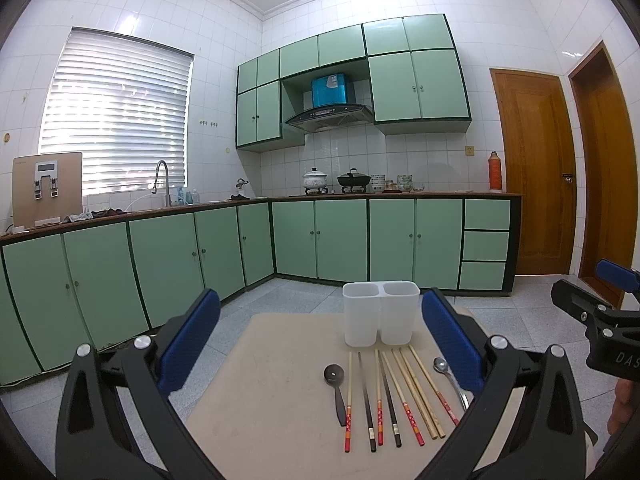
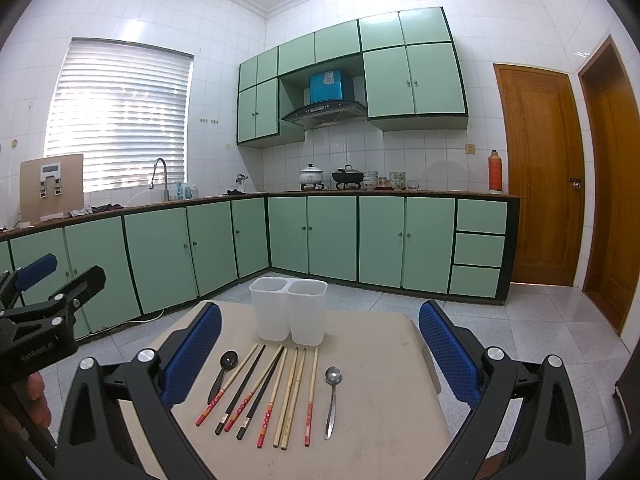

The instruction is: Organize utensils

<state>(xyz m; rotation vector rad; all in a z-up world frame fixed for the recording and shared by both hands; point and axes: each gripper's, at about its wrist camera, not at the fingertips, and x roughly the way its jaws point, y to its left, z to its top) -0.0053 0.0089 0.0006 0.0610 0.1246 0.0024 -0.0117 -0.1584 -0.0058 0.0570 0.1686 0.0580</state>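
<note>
I have not started the sorting yet: both my left tool (image 1: 320, 344) and right tool (image 2: 320, 348) are wide open and hold nothing, the chopsticks (image 2: 256, 392) and two spoons lie on the tabletop (image 2: 380, 400), and the white holder (image 2: 288, 308) behind them looks empty.

Both the left gripper (image 1: 320, 340) and right gripper (image 2: 320, 344) are being seen as black frames with silver screws, blue textured pads (image 2: 192, 354) and white lettering.
</note>
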